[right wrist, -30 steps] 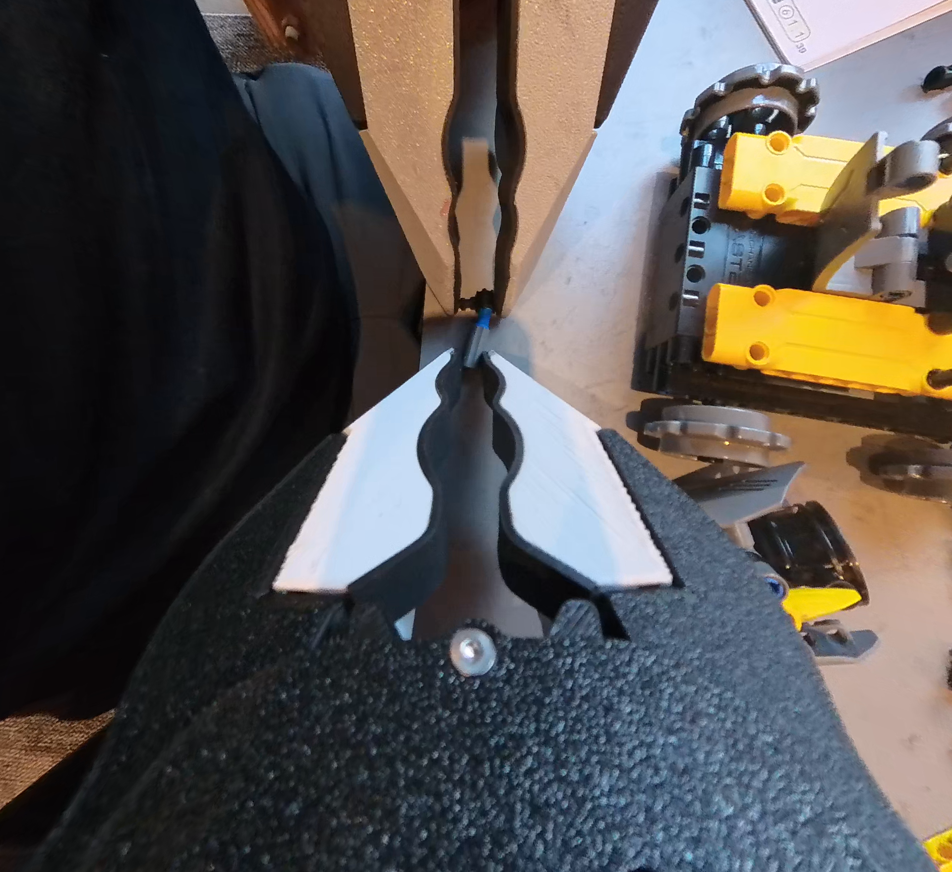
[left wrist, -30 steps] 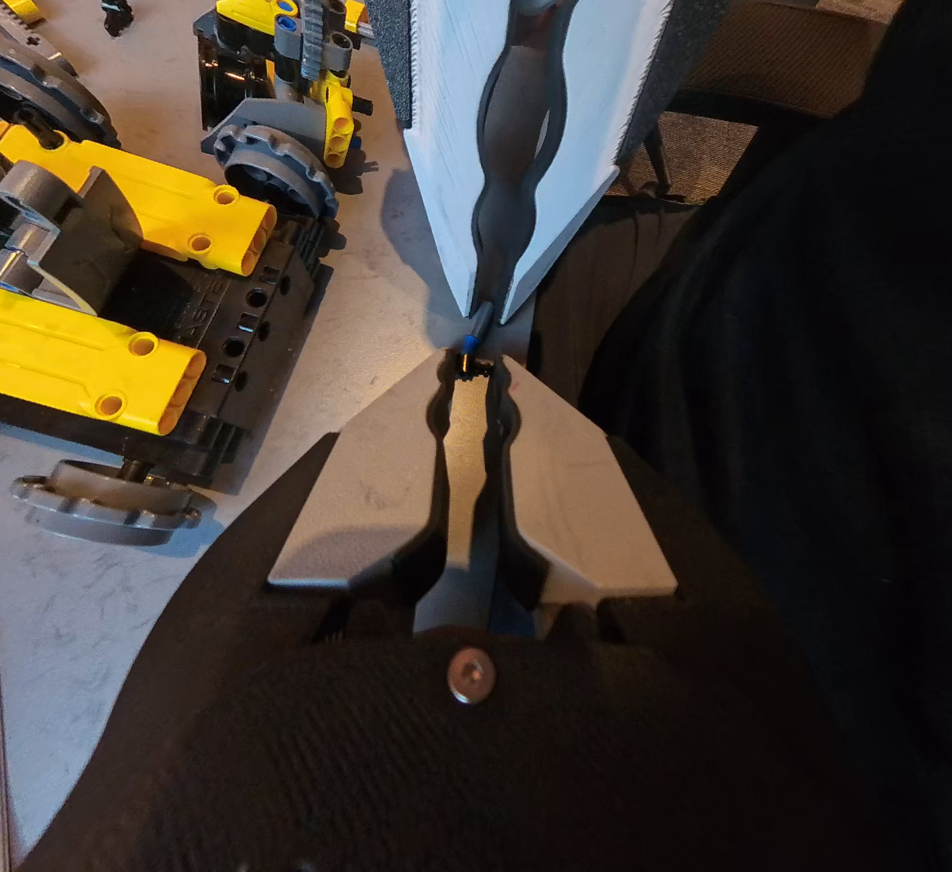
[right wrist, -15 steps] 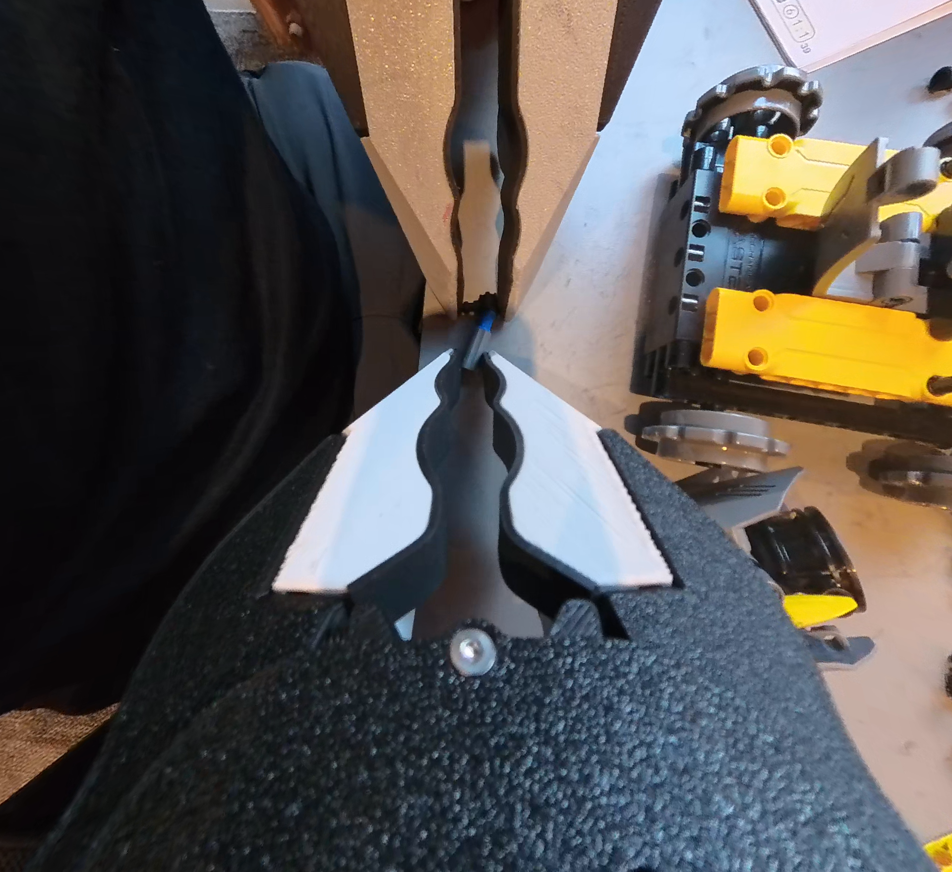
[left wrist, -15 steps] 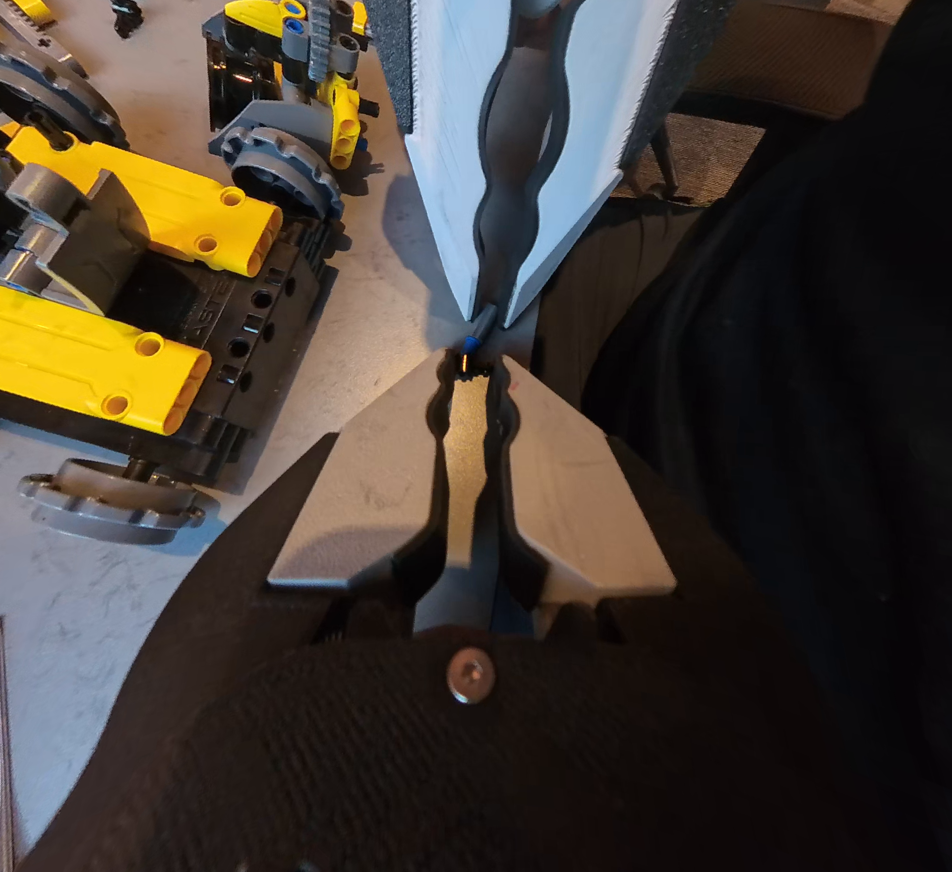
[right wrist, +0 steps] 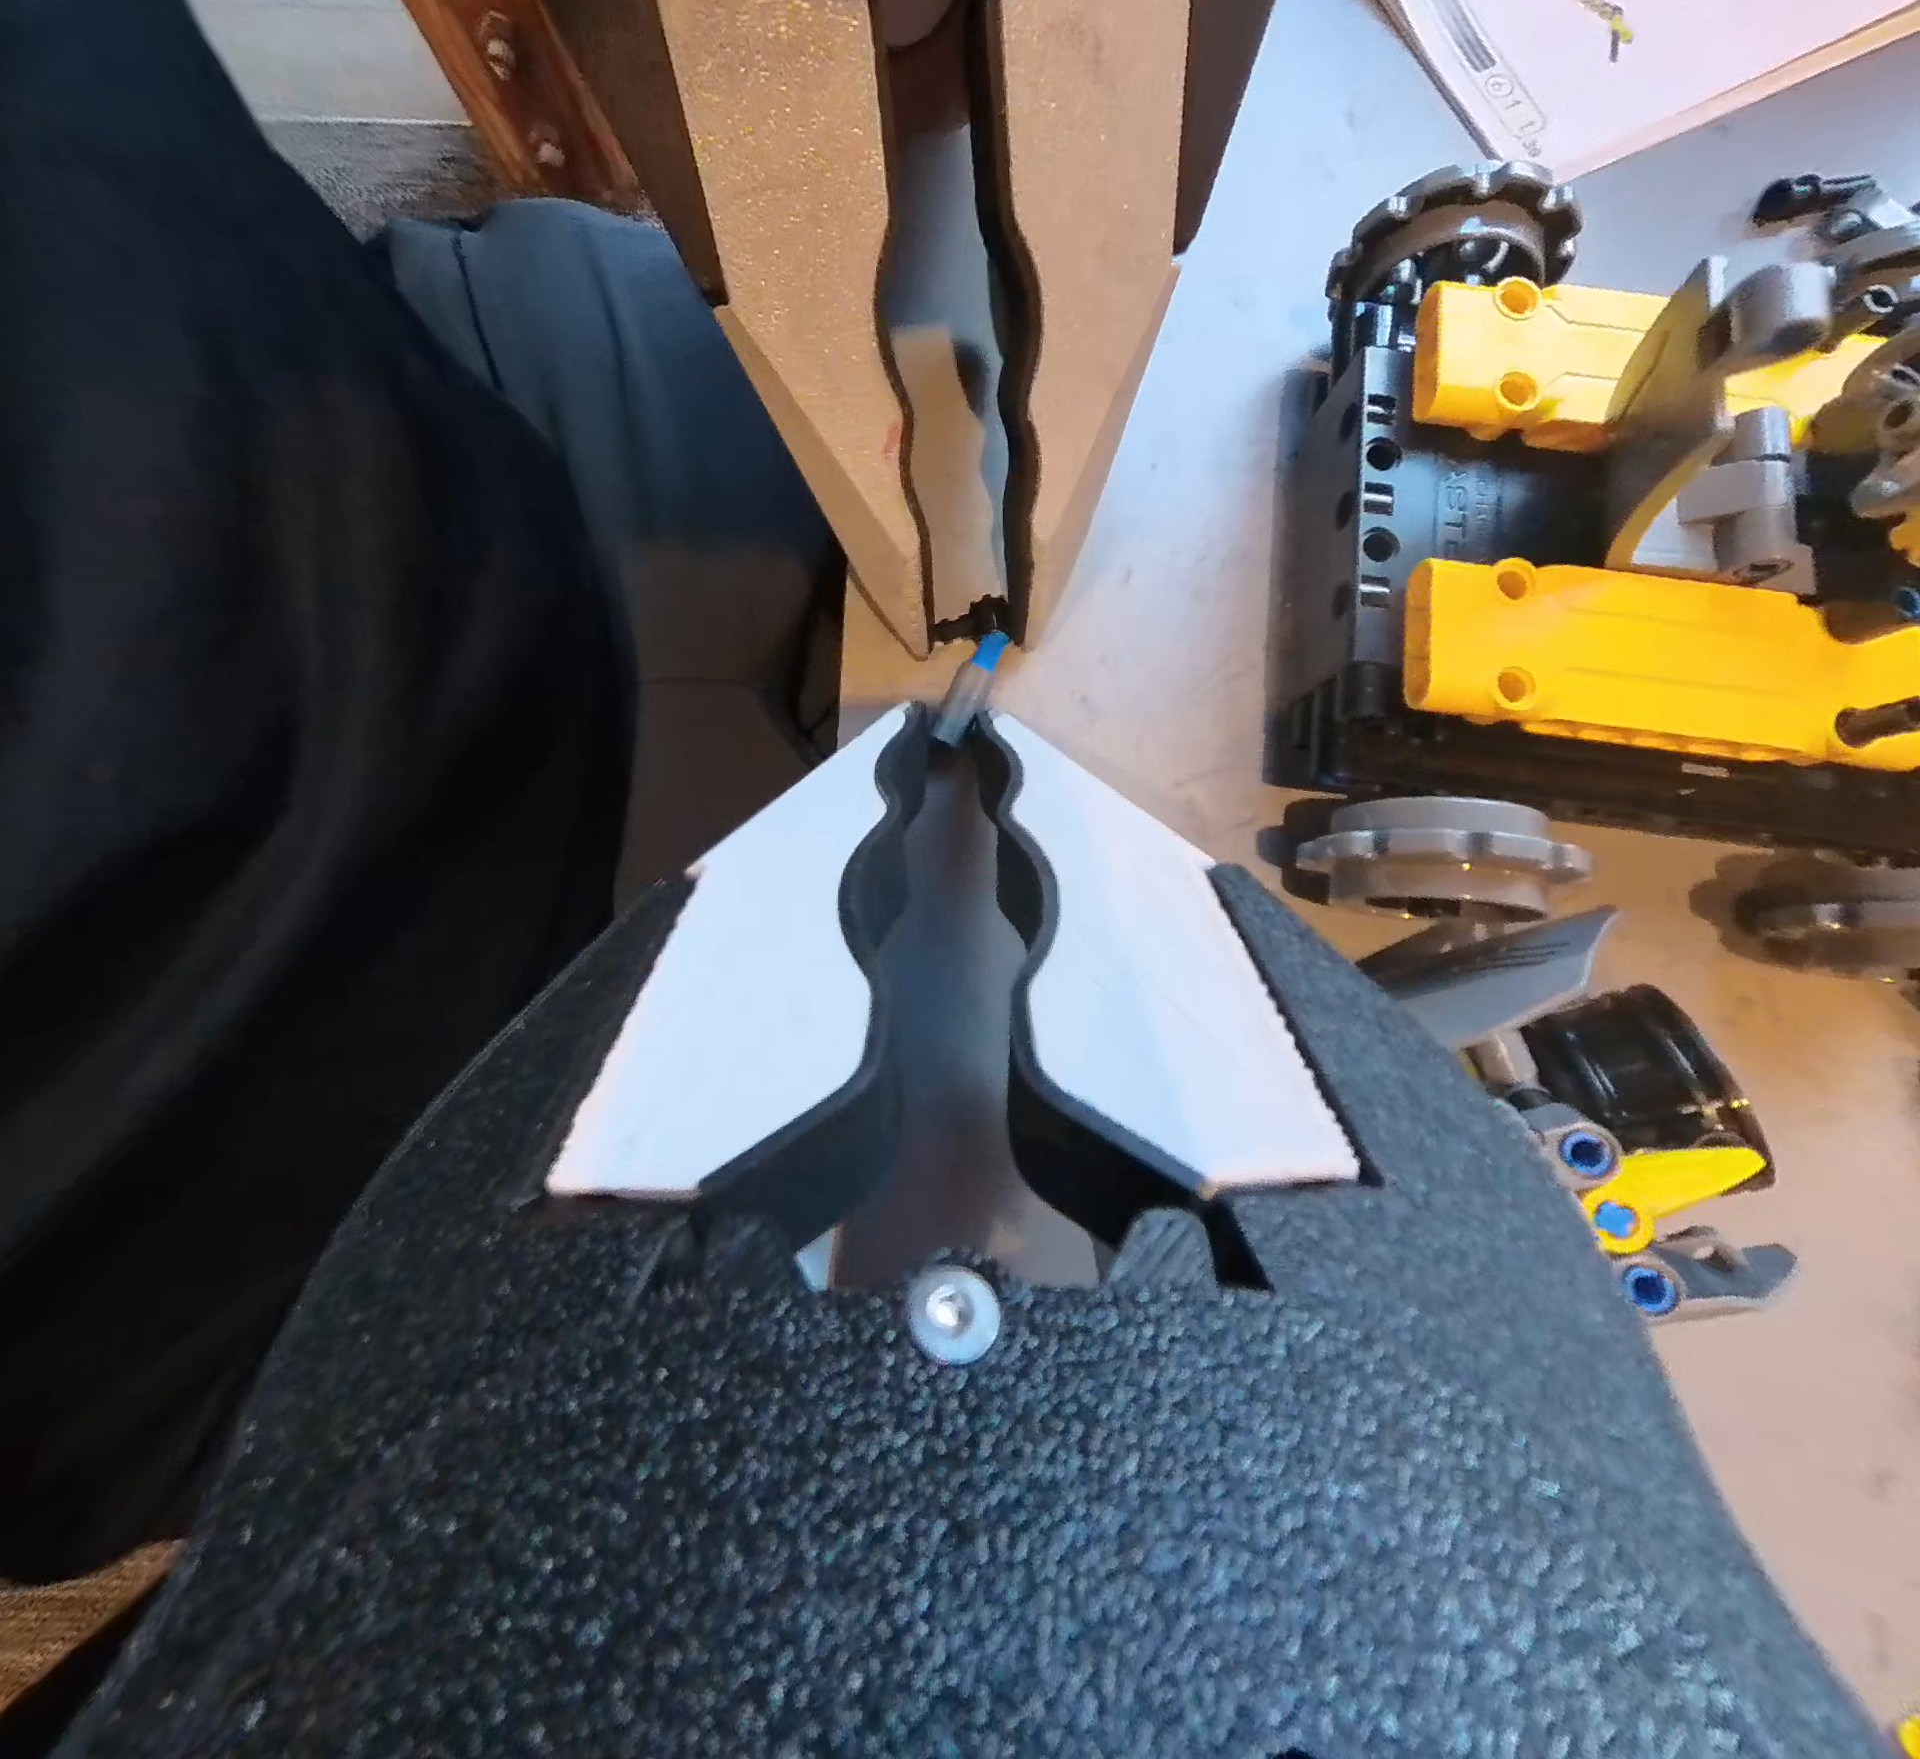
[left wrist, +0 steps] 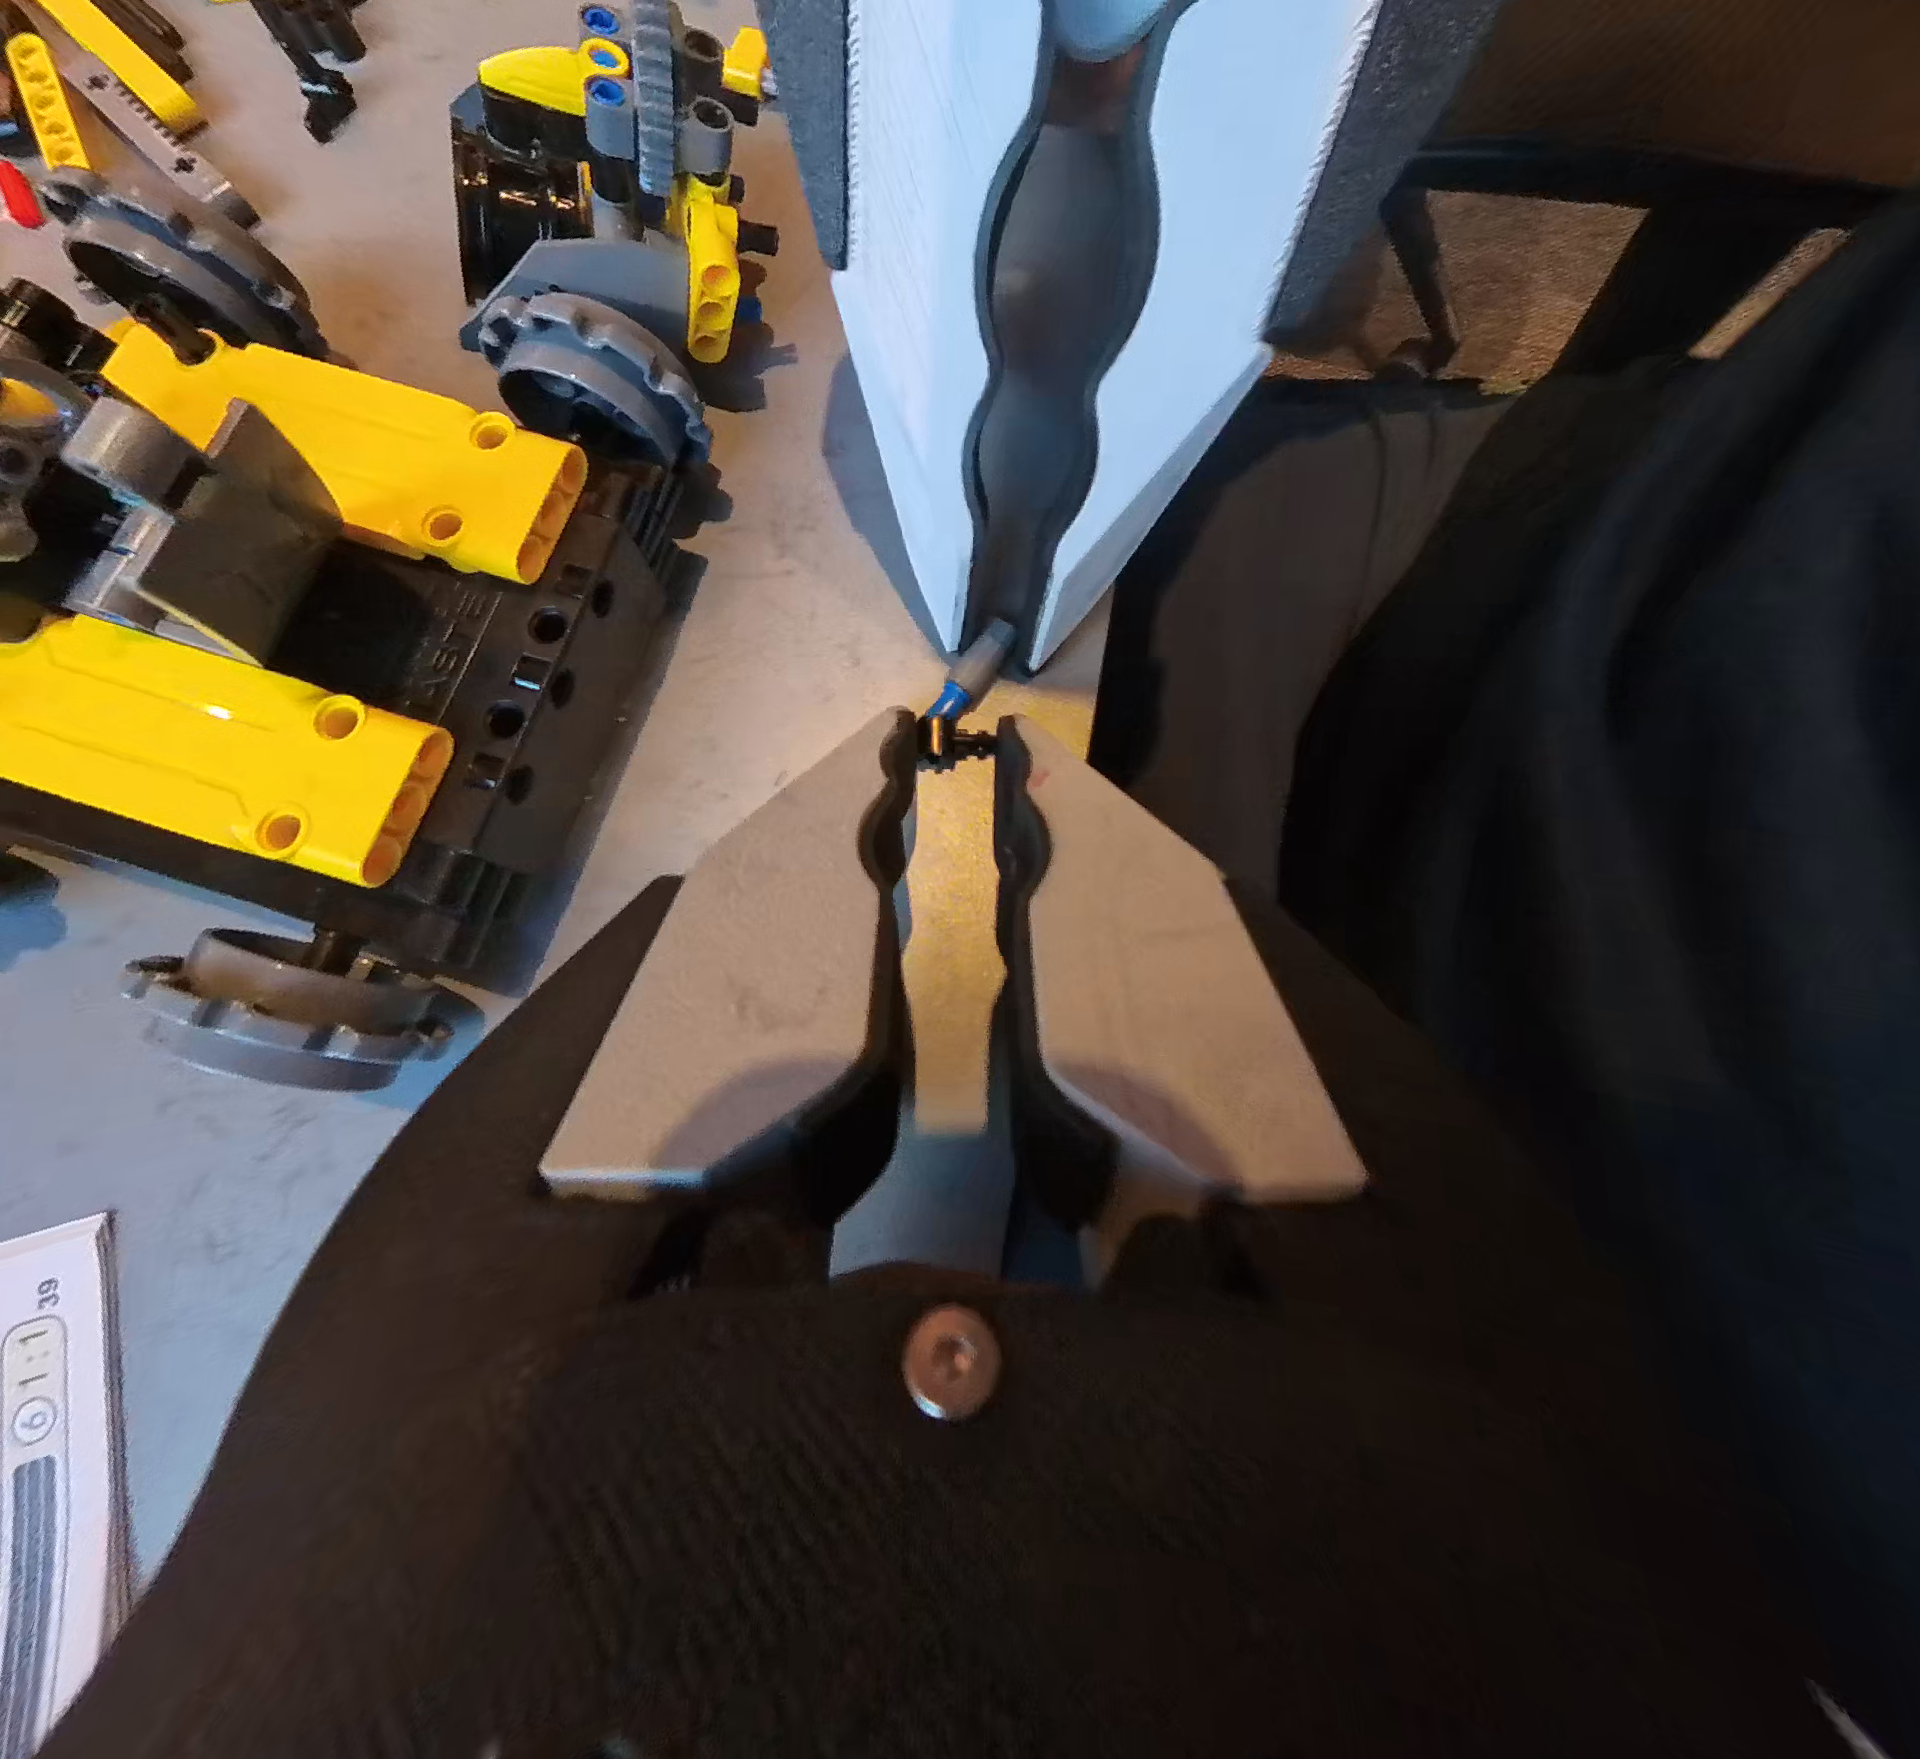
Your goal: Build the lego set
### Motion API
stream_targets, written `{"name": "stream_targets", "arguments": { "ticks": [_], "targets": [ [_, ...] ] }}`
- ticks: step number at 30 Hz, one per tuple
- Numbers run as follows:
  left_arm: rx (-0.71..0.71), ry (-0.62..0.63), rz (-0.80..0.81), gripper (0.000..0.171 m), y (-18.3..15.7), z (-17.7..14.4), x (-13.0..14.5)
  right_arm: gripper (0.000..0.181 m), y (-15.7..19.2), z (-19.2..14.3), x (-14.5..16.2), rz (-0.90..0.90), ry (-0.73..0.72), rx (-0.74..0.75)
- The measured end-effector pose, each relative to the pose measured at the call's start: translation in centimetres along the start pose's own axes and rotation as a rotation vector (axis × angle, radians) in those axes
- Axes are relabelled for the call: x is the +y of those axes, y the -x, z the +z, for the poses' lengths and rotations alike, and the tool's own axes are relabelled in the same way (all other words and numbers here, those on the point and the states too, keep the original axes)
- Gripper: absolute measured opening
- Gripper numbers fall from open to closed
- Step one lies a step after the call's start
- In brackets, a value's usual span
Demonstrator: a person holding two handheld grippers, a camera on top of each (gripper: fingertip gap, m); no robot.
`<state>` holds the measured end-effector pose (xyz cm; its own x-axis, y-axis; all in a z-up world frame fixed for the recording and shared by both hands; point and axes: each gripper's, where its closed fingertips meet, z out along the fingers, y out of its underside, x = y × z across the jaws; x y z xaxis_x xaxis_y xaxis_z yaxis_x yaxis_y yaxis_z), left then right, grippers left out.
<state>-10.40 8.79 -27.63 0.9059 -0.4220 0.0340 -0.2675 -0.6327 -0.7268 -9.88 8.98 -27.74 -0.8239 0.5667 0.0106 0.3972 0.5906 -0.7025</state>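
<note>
The left hand-held gripper (left wrist: pixel 956 751) is closed on a small black connector piece (left wrist: pixel 948 753), which lies crosswise between its two grey tips. The right hand-held gripper (right wrist: pixel 951 722) is closed on a short grey sleeve (right wrist: pixel 956 710) with a blue pin (right wrist: pixel 987 653) coming out of its front end. The grey sleeve is tilted, and the blue end points to the black connector piece and is touching it or just beside it; I cannot tell which. Both parts are held in the air above the edge of the grey bench (left wrist: pixel 790 629), tip to tip, close to a person in dark clothing (left wrist: pixel 1610 774)
</note>
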Motion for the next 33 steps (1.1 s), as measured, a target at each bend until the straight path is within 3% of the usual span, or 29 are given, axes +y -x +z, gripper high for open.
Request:
{"name": "stream_targets", "arguments": {
  "ticks": [8, 20, 33],
  "targets": [
    [-0.052, -0.001, 0.037, 0.014, 0.0, 0.0, 0.0, 0.01, 0.0, 0.0, 0.0, 0.016, 0.024, -0.001],
    [-0.003, 0.018, 0.039, 0.021, 0.4, -0.6, 0.5, 0.008, 0.1, 0.1, -0.1, 0.013, 0.059, 0.014],
    [0.046, 0.039, 0.044, 0.017, 1.7, -2.3, 0.9, 0.006, 0.0, 0.0, 0.0, 0.078, 0.069, 0.019]
  ]
}}
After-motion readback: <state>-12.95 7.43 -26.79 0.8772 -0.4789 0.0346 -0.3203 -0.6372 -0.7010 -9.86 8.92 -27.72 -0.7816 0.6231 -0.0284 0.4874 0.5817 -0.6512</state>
